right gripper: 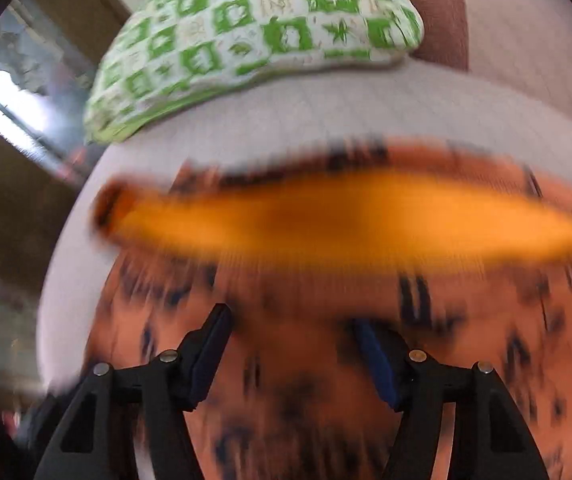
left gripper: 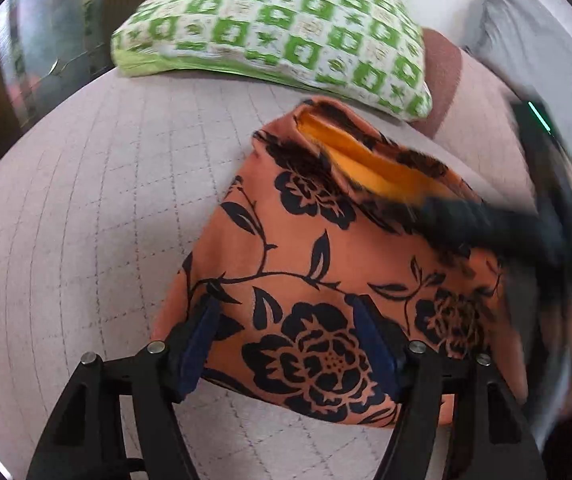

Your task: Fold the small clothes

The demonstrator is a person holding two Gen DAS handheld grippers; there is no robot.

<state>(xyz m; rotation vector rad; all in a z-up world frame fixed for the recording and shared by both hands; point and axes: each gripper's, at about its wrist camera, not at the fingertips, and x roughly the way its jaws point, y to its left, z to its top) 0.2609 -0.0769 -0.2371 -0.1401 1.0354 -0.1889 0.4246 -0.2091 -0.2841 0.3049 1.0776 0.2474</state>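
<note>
An orange garment with a black flower print lies on the quilted pale bed cover. Its bright yellow-orange lining shows at the far opening. My left gripper is open, its fingers spread over the garment's near edge. My right gripper is open above the same garment, which is blurred in the right wrist view; the lining is a wide orange streak ahead of it. The right gripper also shows as a dark blur at the right of the left wrist view.
A green-and-white patterned pillow lies at the far side of the bed, also in the right wrist view. A brown cushion and grey fabric sit at the far right. A window and dark wall are on the left.
</note>
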